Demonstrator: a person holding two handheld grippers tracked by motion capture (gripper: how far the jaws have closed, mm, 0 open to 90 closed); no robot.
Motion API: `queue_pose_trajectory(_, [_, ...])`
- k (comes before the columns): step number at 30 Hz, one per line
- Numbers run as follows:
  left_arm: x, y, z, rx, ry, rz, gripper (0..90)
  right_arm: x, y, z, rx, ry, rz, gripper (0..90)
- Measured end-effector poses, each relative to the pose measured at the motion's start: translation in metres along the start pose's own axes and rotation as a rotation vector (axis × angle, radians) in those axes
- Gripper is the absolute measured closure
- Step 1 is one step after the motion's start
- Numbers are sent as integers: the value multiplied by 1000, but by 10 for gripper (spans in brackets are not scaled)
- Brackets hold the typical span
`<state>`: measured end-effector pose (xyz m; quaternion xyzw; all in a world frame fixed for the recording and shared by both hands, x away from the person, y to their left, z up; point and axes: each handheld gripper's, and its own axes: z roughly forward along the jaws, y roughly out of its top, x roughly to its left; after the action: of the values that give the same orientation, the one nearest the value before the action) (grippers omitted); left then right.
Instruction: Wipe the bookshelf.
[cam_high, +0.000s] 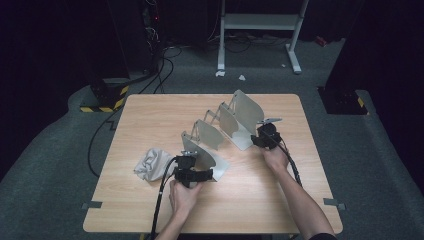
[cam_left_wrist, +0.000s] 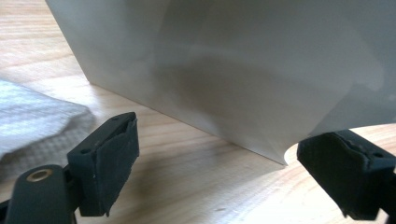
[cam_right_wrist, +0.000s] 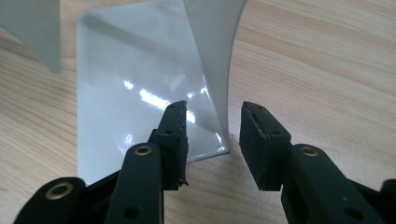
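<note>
Two open claws at grey bookend rack (cam_high: 220, 131), rack's top cropped, cloth (cam_high: 151, 163) nearby.

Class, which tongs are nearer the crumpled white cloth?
Left. The left tongs sit just right of the cloth; the right tongs are farther right, at the metal rack.

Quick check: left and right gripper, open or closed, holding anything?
Left gripper: open, holding nothing, jaws wide before the metal bookend rack.
Right gripper: open, jaws either side of the rack's upright end plate, not clamped.
</note>
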<state>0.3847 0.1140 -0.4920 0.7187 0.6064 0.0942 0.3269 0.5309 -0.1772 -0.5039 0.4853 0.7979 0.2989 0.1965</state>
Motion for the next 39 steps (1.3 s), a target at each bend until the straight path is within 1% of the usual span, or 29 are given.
queue_pose_trajectory(2, [7, 2, -1, 1, 1, -9, 148, 2, 3, 2, -8, 5, -8, 620])
queue_pose_trajectory(3, [7, 2, -1, 1, 1, -9, 152, 2, 3, 2, -8, 5, -8, 620])
queue_pose_trajectory(4, [10, 3, -1, 0, 0, -17, 159, 6, 5, 2, -38, 0, -25, 630])
queue_pose_trajectory(5, [14, 4, -1, 4, -7, -25, 174, 6, 5, 2, -38, 0, -25, 630])
queue_pose_trajectory(6, [20, 5, -2, 2, -20, -29, 194, 9, 5, 5, -40, -16, -32, 652])
queue_pose_trajectory(7, [20, 5, -2, 2, -20, -29, 230, 9, 5, 5, -40, -16, -32, 652])
queue_pose_trajectory(8, [22, 7, -3, 4, -25, -21, 230, 9, 5, 6, -42, -19, -33, 675])
queue_pose_trajectory(10, [26, 13, -4, 4, -8, 5, 304, 6, 4, 8, -41, -24, -31, 750])
queue_pose_trajectory(12, [31, 15, -4, -9, -14, -6, 364, 5, 5, 7, -38, -30, -42, 804])
queue_pose_trajectory(14, [36, 19, -4, 4, -22, -5, 388, 5, 4, 6, -34, -32, -57, 866])
queue_pose_trajectory(17, [38, 22, -4, 10, -23, -4, 455, 6, 4, 6, -34, -22, -62, 888])
queue_pose_trajectory(18, [42, 26, -5, 16, -28, -6, 481, 6, 4, 7, -38, -1, -49, 896])
queue_pose_trajectory(19, [42, 26, -5, 16, -28, -6, 511, 6, 4, 7, -38, -1, -49, 896])
queue_pose_trajectory(20, [48, 27, -4, 18, -43, -31, 520, 7, 4, 6, -38, 13, -41, 900])
queue_pose_trajectory(21, [48, 27, -4, 18, -43, -31, 530, 7, 4, 6, -38, 13, -41, 900])
queue_pose_trajectory(24, [53, 28, -4, 26, -68, -39, 564, 8, 0, 2, -28, 35, -20, 900])
queue_pose_trajectory(26, [57, 29, -3, 36, -83, -35, 589, 11, -9, -8, -25, 24, -11, 900])
queue_pose_trajectory(27, [57, 29, -3, 36, -83, -35, 598, 11, -9, -8, -25, 24, -11, 900])
queue_pose_trajectory(28, [60, 30, -2, 37, -85, -38, 604, 12, -18, -16, -25, 15, 7, 900])
queue_pose_trajectory(29, [60, 30, -2, 37, -85, -38, 606, 12, -18, -16, -25, 15, 7, 900])
queue_pose_trajectory(30, [62, 30, -1, 32, -57, -25, 607, 14, -27, -24, -27, -1, 22, 900])
queue_pose_trajectory(31, [63, 32, -1, 43, -37, 2, 614, 15, -32, -28, -27, -19, 26, 900])
queue_pose_trajectory(32, [63, 32, -1, 43, -37, 2, 618, 17, -35, -32, -24, -48, 30, 900])
queue_pose_trajectory(33, [64, 37, -1, 56, -20, 22, 627, 17, -38, -35, -23, -64, 42, 900])
queue_pose_trajectory(35, [67, 43, 0, 71, -4, 43, 634, 16, -44, -40, -22, -86, 65, 900])
queue_pose_trajectory(36, [69, 46, 2, 76, 2, 46, 633, 16, -46, -42, -21, -98, 75, 900])
queue_pose_trajectory(37, [71, 48, 3, 75, 2, 36, 633, 16, -48, -44, -22, -109, 91, 900])
queue_pose_trajectory(38, [74, 50, 4, 90, 3, 43, 633, 15, -50, -45, -24, -117, 100, 900])
queue_pose_trajectory(39, [75, 52, 6, 92, 12, 47, 632, 16, -51, -46, -26, -125, 110, 900])
